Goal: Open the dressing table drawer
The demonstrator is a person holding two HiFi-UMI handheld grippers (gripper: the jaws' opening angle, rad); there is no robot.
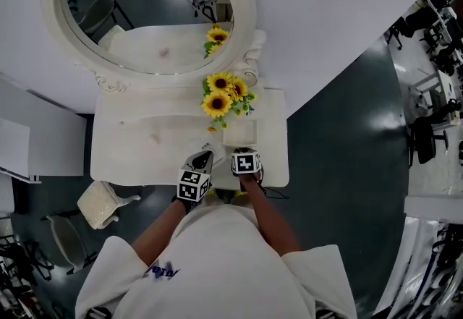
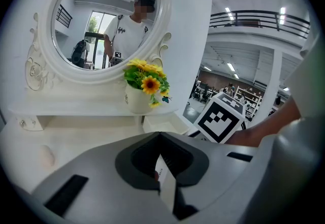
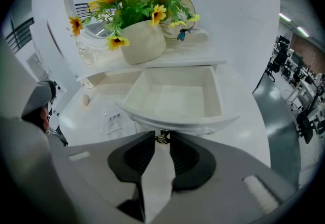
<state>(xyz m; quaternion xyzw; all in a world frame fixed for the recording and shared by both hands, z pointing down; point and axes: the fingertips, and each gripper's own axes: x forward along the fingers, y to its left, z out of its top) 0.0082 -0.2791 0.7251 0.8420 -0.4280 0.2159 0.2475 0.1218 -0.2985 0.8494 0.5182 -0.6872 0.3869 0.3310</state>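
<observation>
The small white drawer (image 3: 172, 98) of the dressing table (image 1: 130, 158) stands pulled out, and its inside shows nothing in it. My right gripper (image 3: 162, 135) is shut on the drawer's little brass knob (image 3: 162, 138) at the front panel. In the head view the right gripper (image 1: 244, 158) sits at the table's front edge, just below the drawer (image 1: 239, 133). My left gripper (image 2: 159, 134) is shut with nothing between its jaws and hovers over the tabletop to the left of the right one (image 1: 202, 162). The right gripper's marker cube (image 2: 221, 119) shows in the left gripper view.
A white pot of sunflowers (image 3: 142, 40) stands on the raised shelf right above the drawer. Behind it rises the oval mirror (image 1: 152, 6). A paper label (image 3: 114, 121) and a small egg-shaped thing (image 3: 86, 99) lie on the tabletop. A cushioned stool (image 1: 101, 203) stands at the left front.
</observation>
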